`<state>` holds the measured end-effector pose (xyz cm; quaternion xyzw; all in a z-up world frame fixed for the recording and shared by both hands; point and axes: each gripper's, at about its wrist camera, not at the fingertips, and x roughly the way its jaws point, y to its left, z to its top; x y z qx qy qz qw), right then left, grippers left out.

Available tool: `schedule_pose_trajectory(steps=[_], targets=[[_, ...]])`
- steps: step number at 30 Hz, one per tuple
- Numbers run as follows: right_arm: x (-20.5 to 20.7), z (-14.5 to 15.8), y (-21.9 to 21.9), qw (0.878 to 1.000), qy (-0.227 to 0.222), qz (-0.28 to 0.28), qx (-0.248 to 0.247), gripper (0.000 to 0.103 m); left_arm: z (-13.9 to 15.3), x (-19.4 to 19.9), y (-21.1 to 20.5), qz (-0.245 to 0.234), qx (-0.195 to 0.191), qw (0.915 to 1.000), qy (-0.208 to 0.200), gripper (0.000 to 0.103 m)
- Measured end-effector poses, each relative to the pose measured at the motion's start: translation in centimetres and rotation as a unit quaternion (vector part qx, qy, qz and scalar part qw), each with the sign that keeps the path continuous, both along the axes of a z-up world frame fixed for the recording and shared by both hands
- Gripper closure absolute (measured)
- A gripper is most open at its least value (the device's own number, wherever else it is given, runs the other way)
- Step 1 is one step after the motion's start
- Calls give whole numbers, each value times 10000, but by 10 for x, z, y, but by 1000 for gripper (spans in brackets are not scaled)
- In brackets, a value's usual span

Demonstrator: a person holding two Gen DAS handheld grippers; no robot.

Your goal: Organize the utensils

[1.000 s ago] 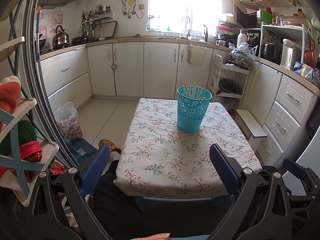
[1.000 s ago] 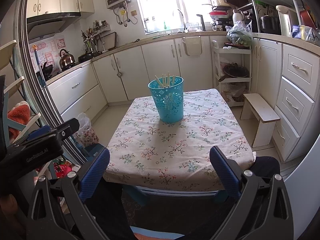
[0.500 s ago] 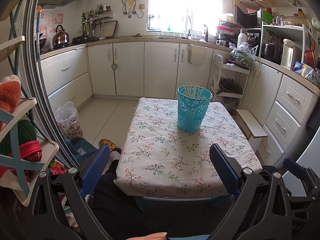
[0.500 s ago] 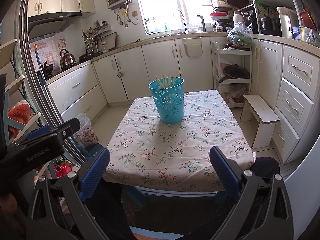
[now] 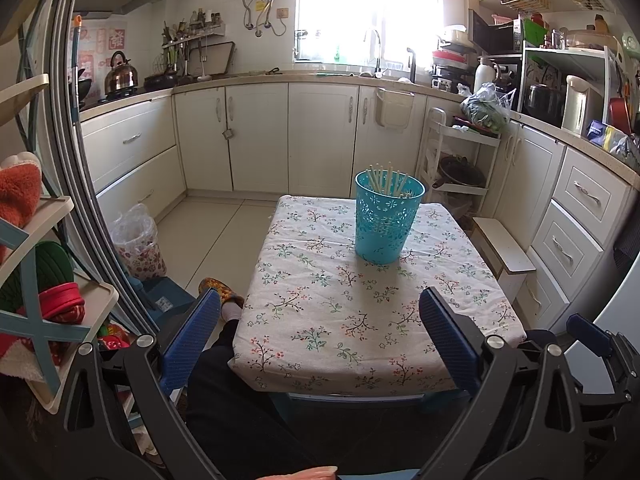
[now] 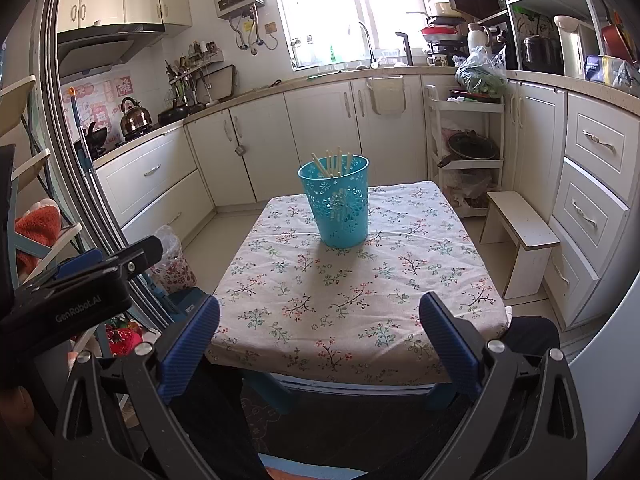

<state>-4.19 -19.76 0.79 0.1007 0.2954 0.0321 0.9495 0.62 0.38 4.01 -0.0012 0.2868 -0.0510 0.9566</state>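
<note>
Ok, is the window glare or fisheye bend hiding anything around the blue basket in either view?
Left wrist view: window blown out white, blue basket and chopsticks still sharp; cabinets bow at the edges. Right wrist view: same washed-out window, basket casts a soft shadow toward the camera on the tablecloth.

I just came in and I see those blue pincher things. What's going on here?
A seated person holds a gripper in each hand. The left gripper and right gripper are both open and hold nothing, near the table's front edge. On it a teal basket already holds the chopsticks. Nothing else lies on the cloth.
</note>
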Motion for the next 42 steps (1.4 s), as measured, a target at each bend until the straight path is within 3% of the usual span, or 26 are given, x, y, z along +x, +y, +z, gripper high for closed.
schedule_pose_trajectory(steps=[25, 42], targets=[[0, 0, 1, 10000, -22, 0, 13, 7, 1, -2, 0, 39, 20, 10000, -31, 7], [-1, 1, 3, 10000, -64, 35, 64, 7, 12, -17, -4, 194, 251, 9983, -498, 8]])
